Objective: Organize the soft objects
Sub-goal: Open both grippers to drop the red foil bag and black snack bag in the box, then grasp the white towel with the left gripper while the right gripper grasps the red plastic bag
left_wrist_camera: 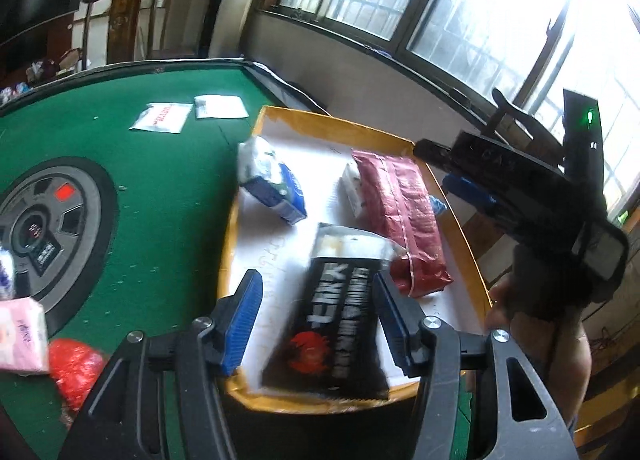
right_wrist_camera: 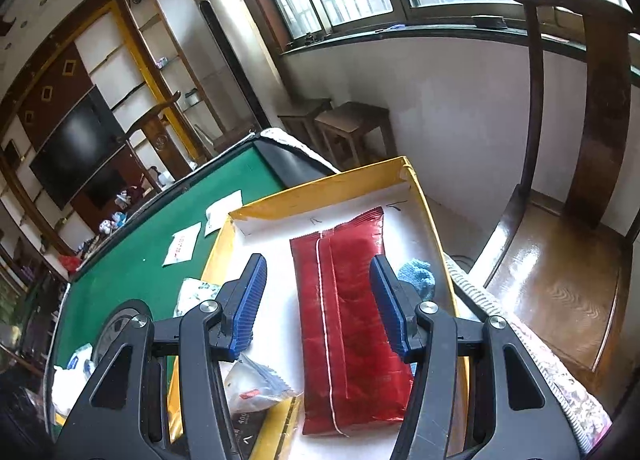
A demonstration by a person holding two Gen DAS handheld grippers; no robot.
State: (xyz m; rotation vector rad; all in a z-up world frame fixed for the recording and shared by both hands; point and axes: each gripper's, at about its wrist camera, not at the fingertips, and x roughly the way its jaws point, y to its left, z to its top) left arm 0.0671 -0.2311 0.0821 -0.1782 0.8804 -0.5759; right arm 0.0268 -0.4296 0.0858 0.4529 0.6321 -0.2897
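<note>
A yellow-rimmed box (left_wrist_camera: 340, 124) with a white floor stands at the right edge of the green table (left_wrist_camera: 140, 164). In it lie a black packet (left_wrist_camera: 332, 324), a red foil packet (left_wrist_camera: 404, 216), a blue and white tissue pack (left_wrist_camera: 272, 184) and a small white pack (left_wrist_camera: 352, 188). My left gripper (left_wrist_camera: 316, 320) is open above the black packet, not touching it. My right gripper (right_wrist_camera: 318, 300) is open above the red foil packet (right_wrist_camera: 344, 308). The right gripper also shows in the left wrist view (left_wrist_camera: 520, 196), beside the box's right wall.
On the table lie two white sachets (left_wrist_camera: 160, 118) (left_wrist_camera: 220, 106), a pink tissue pack (left_wrist_camera: 20, 336) and a red bag (left_wrist_camera: 76, 372). A blue cloth (right_wrist_camera: 416, 276) lies in the box (right_wrist_camera: 320, 184). A wooden chair (right_wrist_camera: 560, 260) stands at the right.
</note>
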